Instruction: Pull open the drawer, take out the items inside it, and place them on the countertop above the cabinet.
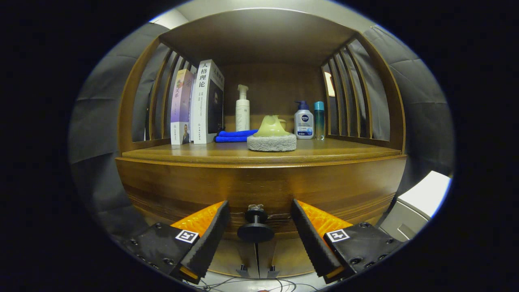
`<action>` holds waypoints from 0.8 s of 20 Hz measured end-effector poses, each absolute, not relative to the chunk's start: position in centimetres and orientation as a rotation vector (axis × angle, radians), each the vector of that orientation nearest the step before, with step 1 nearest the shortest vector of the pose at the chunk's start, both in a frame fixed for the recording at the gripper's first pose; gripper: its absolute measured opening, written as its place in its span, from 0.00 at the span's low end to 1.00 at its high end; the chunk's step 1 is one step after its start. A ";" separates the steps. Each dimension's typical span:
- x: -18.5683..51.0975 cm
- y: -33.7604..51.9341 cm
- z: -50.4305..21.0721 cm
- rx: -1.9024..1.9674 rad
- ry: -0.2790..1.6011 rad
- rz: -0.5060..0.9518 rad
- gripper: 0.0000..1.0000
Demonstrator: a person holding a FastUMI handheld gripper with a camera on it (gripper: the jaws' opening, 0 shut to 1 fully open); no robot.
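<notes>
Drawer knob point(255, 227) between open tongs point(259, 221)

A: Where is the knob point(255, 223)?
B: On the drawer front point(259, 188), between the open claw point(256, 227) fingers, below the counter point(344, 154).
A: And on the counter?
B: Books point(198, 103) left, cloth point(235, 136) beside them, sponge point(271, 138) foremost, pump bottle point(242, 108) behind, two bottles point(309, 121) right.
</notes>
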State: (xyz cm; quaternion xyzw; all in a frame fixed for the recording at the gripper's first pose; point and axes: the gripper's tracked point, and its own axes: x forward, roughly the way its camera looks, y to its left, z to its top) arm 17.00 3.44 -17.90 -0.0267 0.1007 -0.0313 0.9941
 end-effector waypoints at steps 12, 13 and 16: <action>10.9 3.9 -10.8 -0.032 0.090 0.001 0.98; 9.6 3.9 -9.8 -0.036 0.076 0.008 0.98; 5.7 3.1 -7.1 -0.060 0.033 0.022 0.98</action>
